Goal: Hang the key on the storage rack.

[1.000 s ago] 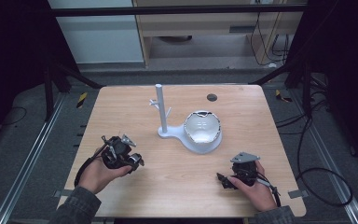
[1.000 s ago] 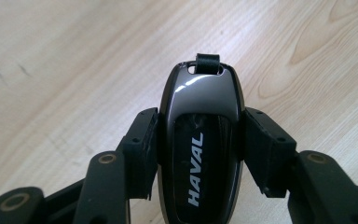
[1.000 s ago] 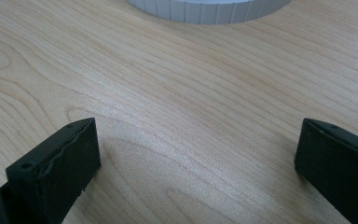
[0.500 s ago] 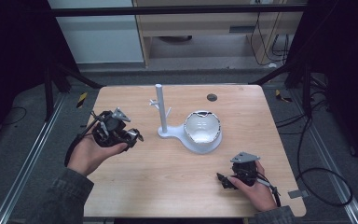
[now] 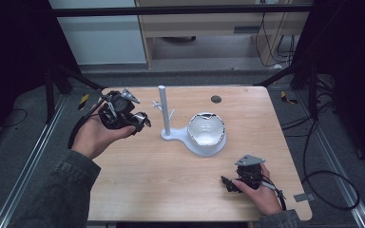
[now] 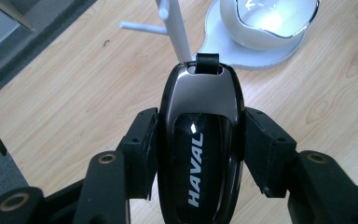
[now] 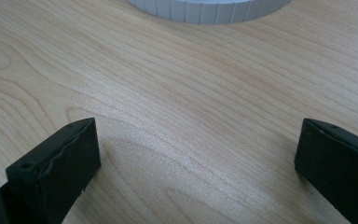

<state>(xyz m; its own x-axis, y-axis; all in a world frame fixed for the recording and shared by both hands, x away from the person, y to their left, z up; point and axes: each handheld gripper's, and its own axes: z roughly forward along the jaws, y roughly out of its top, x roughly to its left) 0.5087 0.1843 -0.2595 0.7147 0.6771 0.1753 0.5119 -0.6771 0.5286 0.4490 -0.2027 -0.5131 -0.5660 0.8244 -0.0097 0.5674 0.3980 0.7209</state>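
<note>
Left gripper (image 6: 198, 140) clamps car key fob (image 6: 199, 135) by both long edges, raised over table (image 5: 138, 185) left of white stand (image 5: 164, 111). Fob light, rigid, glossy, slip-prone; side grip suits. Right gripper (image 7: 196, 158) gapes empty, low over wood

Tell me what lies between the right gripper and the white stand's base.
Nothing: bare wooden table runs from the open right gripper to the ribbed edge of the white stand's base, seen in the right gripper view.

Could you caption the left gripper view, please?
Left gripper clamps a black HAVAL key fob, facing the white stand.
</note>
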